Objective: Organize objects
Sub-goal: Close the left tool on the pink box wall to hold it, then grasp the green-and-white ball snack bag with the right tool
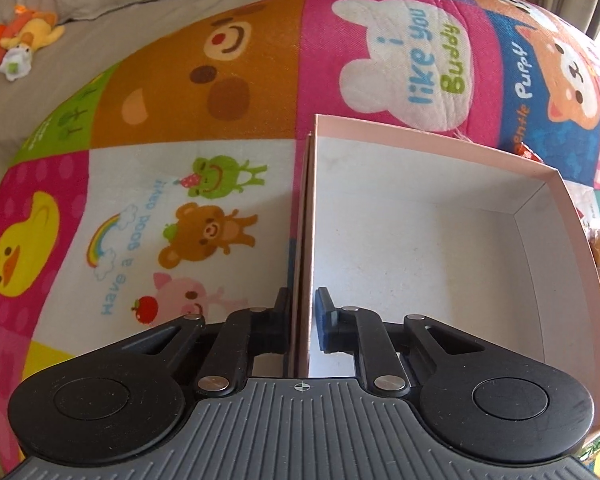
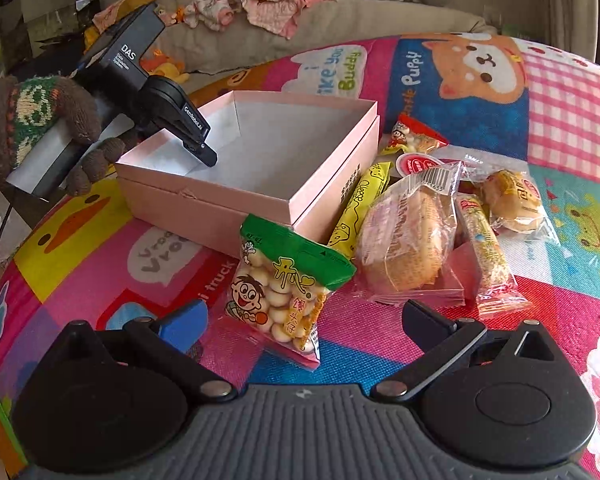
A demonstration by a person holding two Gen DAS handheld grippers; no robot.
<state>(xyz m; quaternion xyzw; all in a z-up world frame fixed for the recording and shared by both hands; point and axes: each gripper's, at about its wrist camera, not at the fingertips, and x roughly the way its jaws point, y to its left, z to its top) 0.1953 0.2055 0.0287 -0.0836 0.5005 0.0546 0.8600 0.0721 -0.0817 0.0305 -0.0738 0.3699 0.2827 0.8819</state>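
- Clamping the near-left wall of the pink box (image 2: 256, 152), the left claw (image 2: 204, 152) is held by a hand in a knitted glove (image 2: 40, 120).
- Box interior is bare; it sits on a cartoon-print mat (image 2: 500, 92).
- Green-topped biscuit bag (image 2: 284, 288) lies between the right claw (image 2: 304, 320) fingers, spread wide, untouched.
- Wrapped snacks (image 2: 420, 232) pile just right of the box.

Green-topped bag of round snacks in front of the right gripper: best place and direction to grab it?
Grip the green sealed top: it leans raised against the pink box, flat and thin, while the bag's lower part lies bulging on the mat. Bring the open right gripper in from the near side, a finger on each face.
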